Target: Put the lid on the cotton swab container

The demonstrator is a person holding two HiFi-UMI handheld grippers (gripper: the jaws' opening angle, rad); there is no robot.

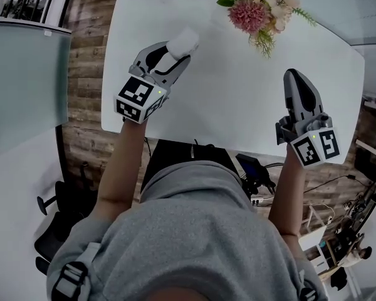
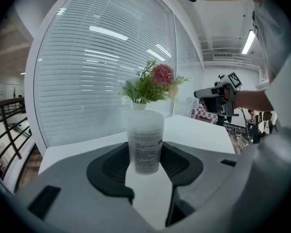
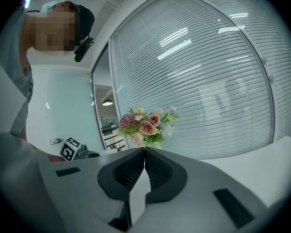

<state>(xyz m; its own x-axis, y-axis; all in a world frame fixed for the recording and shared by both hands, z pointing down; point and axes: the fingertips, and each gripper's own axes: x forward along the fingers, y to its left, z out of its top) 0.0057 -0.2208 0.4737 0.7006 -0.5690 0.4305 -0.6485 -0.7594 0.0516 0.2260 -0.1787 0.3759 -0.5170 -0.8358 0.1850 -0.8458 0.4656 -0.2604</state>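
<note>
Left tongs (image 2: 145,166) around upright swab container (image 2: 145,140) (axis vertical)

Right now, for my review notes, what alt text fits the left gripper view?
The left gripper clamps a clear plastic container with a printed label, upright between its jaws, with a white table beyond. Behind it stand flowers in a vase and window blinds; the right gripper shows at the far right.

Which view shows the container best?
The left gripper view: the container stands upright at the centre, held in the left tool. The head view shows only its pale top; the right gripper view misses it.
</note>
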